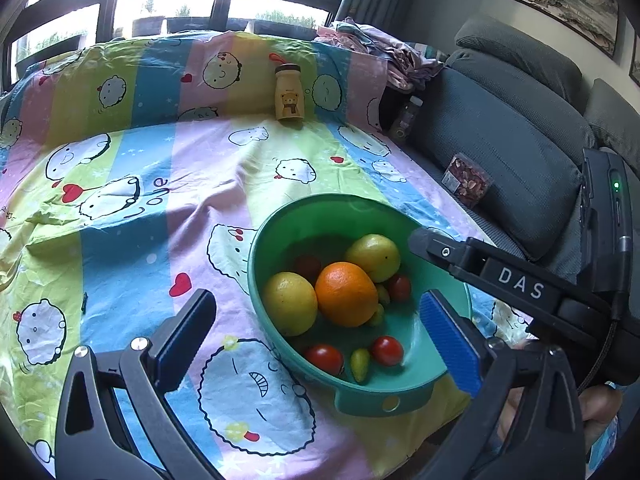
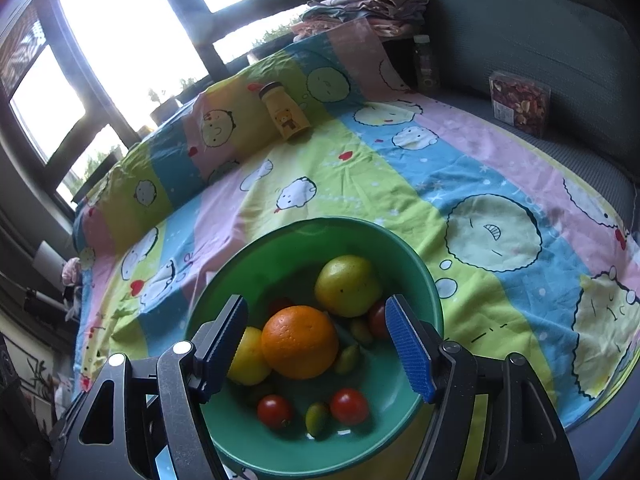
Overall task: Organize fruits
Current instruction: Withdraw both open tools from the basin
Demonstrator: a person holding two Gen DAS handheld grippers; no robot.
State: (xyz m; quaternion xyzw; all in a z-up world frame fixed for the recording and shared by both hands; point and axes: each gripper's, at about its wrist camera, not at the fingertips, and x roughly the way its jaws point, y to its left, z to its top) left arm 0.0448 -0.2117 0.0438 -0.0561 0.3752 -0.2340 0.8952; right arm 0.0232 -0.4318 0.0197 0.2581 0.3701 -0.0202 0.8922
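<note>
All the fruit lies in the green bowl [image 2: 224, 432], which stands on the surface covered by the cartoon sheet [image 2: 440, 184]. The right gripper [image 2: 316, 348] hangs just over the bowl, pointing down into it, and its jaws stand apart with nothing pressed between them. The orange [image 2: 300, 342] lies straight ahead of these jaws, almost in the middle of the gap; it is round, so it has no long axis to line up with. The pale yellow fruit [image 2: 250, 360] sits partly behind the left pad, and the green-yellow fruit [image 2: 347, 286] lies further ahead, a little to the right.

The left gripper [image 1: 316, 348] has its jaws wide apart, also empty. From it the bowl [image 1: 360, 404] lies ahead and toward the right pad, which is over the near rim, while the left pad is over the sheet [image 1: 120, 240], beside the bowl.

I judge that the right hand is the nearer one to the orange. The small tomatoes [image 2: 348, 406] lie low between its jaws.
</note>
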